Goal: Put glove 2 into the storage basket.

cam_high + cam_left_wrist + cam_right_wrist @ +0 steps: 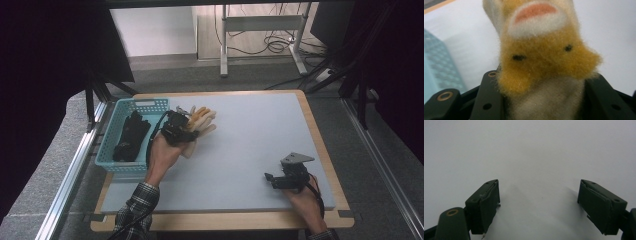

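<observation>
We see the left hand-held gripper (192, 126) clamped on a fuzzy yellow and cream sock (202, 122), holding it just to the right of the teal basket (111, 145) at the left edge of the table (260, 135). In the left gripper view the sock (544, 62) sits pinched between the black jaws, its orange toe patch pointing away, with the basket (439, 70) at the left. A dark item (129, 136) lies inside the basket. The right hand-held gripper (270, 179) rests near the table's front right corner, and in the right gripper view its jaws stand wide apart over bare table (534, 152).
</observation>
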